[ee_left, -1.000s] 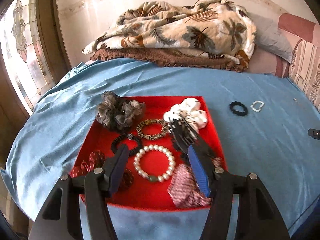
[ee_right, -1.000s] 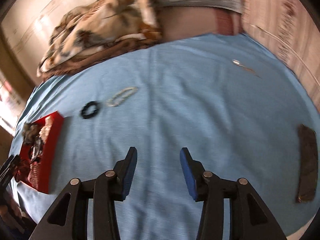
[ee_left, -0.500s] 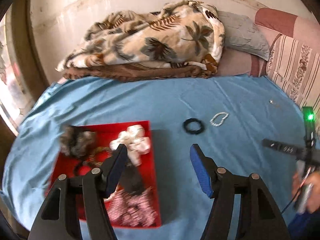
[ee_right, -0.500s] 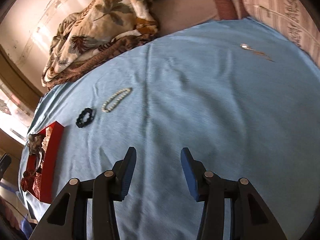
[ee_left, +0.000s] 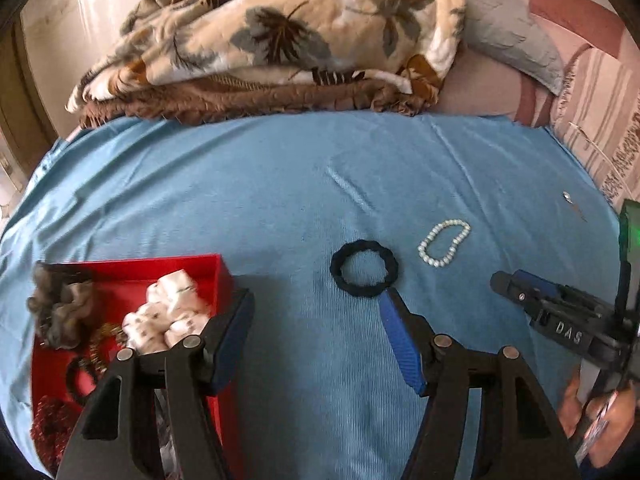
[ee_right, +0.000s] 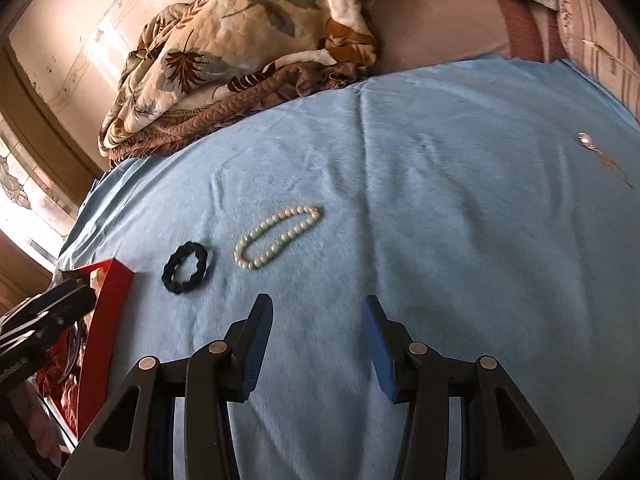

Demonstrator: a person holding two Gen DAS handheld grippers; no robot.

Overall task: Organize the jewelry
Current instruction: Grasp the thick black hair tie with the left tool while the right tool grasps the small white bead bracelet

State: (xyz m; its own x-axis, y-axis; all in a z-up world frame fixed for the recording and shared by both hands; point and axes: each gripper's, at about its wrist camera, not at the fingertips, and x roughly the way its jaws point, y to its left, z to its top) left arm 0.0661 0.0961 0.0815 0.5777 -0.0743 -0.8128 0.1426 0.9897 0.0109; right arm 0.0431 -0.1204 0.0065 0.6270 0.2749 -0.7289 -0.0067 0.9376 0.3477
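Note:
A black braided hair tie point(ee_left: 364, 268) point(ee_right: 185, 267) and a white pearl bracelet point(ee_left: 444, 242) point(ee_right: 277, 237) lie side by side on the blue bedsheet. The red tray point(ee_left: 216, 272) point(ee_right: 108, 312) at the left holds scrunchies, bead bracelets and a white cube bracelet point(ee_left: 168, 322). My left gripper point(ee_left: 316, 300) hovers open and empty just short of the hair tie, its left finger over the tray's right wall. My right gripper point(ee_right: 318, 306) is open and empty, near the sheet below the pearl bracelet; it also shows at the right edge of the left wrist view point(ee_left: 516, 286).
A leaf-print blanket point(ee_left: 280, 32) and pillows are piled at the bed's far side. A small silver and gold trinket point(ee_right: 588, 142) lies far right on the sheet. A hand point(ee_left: 592, 412) holds the right gripper. A stained-glass window point(ee_right: 24, 196) is at left.
My left gripper swung right, from above the tray's contents to the sheet near the black hair tie. My right gripper moved left and closer to the pearl bracelet.

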